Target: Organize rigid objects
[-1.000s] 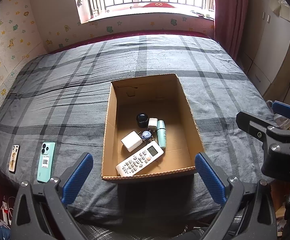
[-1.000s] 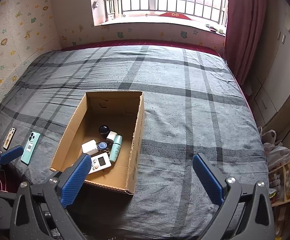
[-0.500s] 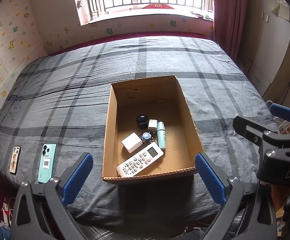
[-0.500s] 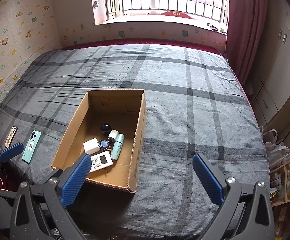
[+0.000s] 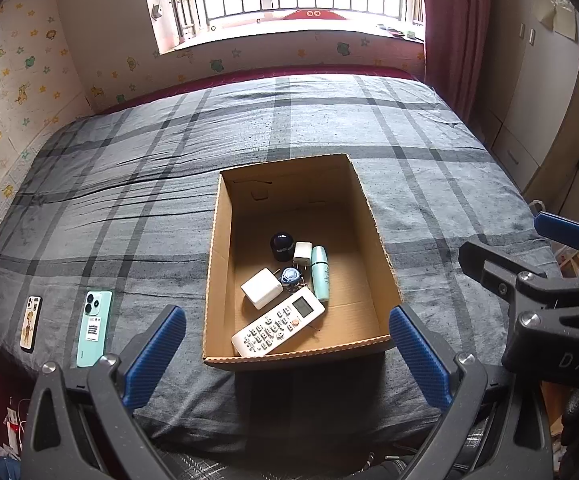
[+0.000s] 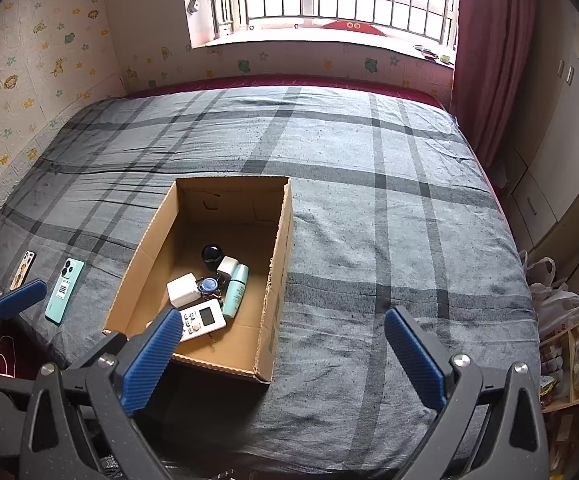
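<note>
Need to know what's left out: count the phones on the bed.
2, both left of the box near the bed's front edge: green phone, and patterned phone further left.

Our left gripper (image 5: 287, 350) hangs wide apart and empty, its blue pads level with the near end of the cardboard box (image 5: 373, 216) straight ahead of us on the grey plaid bed (image 5: 137, 184). Inside the box, nearest our fingertips, lies a white remote (image 5: 278, 323); beyond it sit a white charger (image 5: 261, 288), a small blue round item (image 5: 290, 276), a mint tube (image 5: 320, 267), a small white cube (image 5: 302, 253) and a dark jar (image 5: 282, 245). Off our left pad, a mint phone (image 5: 94, 327) and a patterned phone (image 5: 30, 322) lie on the bed. The right gripper (image 5: 545, 276) juts in from our right.
</note>
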`<state>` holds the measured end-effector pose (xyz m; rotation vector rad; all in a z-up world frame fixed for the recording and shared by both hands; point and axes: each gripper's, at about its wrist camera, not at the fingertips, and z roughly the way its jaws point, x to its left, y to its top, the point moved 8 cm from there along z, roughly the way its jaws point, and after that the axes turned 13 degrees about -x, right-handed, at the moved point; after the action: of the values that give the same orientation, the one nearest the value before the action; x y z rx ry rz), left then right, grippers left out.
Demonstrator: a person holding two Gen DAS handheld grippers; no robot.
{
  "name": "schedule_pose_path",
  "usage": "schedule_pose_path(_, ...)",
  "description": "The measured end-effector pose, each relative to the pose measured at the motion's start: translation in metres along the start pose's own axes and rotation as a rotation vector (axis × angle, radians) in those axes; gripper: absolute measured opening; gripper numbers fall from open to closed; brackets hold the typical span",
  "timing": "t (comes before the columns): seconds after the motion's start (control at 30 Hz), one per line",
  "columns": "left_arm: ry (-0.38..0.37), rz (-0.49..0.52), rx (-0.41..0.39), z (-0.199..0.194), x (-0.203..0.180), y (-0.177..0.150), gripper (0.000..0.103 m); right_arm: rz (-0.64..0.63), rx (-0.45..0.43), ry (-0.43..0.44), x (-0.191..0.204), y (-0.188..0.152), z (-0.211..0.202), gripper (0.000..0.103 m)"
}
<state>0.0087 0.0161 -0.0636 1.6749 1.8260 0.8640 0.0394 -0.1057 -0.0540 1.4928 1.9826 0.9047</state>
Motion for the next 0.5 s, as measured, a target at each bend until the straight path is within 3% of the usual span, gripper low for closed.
schedule_pose_path(0.5, -0.008, 0.003, 0.008, 0.0029, -0.0042, -0.0008, 0.103, 0.012, 0.010, 0.007, -0.0041, -0.0046, 0.0063, 0.103)
